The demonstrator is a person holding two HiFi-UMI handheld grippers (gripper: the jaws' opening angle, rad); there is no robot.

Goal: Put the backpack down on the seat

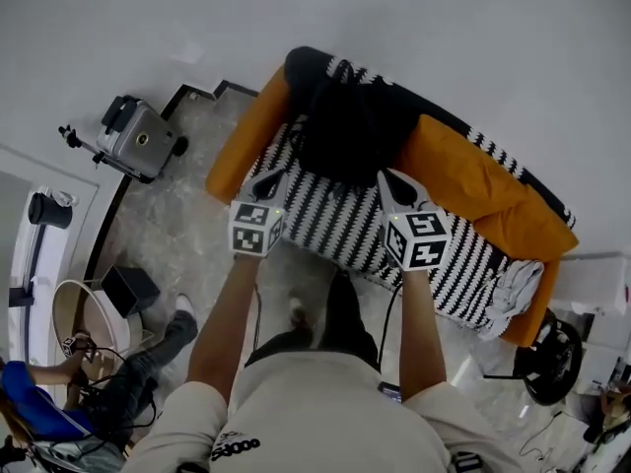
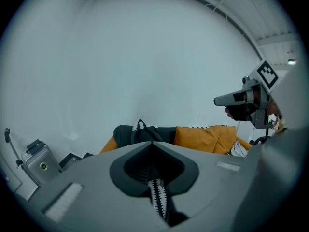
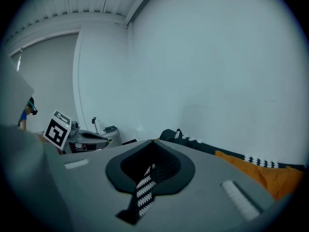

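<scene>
A black backpack (image 1: 350, 126) stands on the left end of a sofa's black-and-white patterned seat (image 1: 335, 220), leaning against the backrest. In the left gripper view the backpack (image 2: 142, 133) shows just beyond the jaws, its top handle standing up. It also shows in the right gripper view as a dark backpack (image 3: 176, 135) ahead. My left gripper (image 1: 273, 177) and right gripper (image 1: 386, 178) hover side by side in front of the backpack, apart from it. Both are shut with nothing between the jaws, seen also as the left gripper (image 2: 152, 143) and right gripper (image 3: 153, 141) up close.
An orange cushion (image 1: 473, 180) fills the sofa's right half, with a grey-white cloth (image 1: 513, 289) at its right end. A silver suitcase (image 1: 138, 138) stands on the floor to the left. A seated person (image 1: 59, 402) is at lower left. A white wall is behind the sofa.
</scene>
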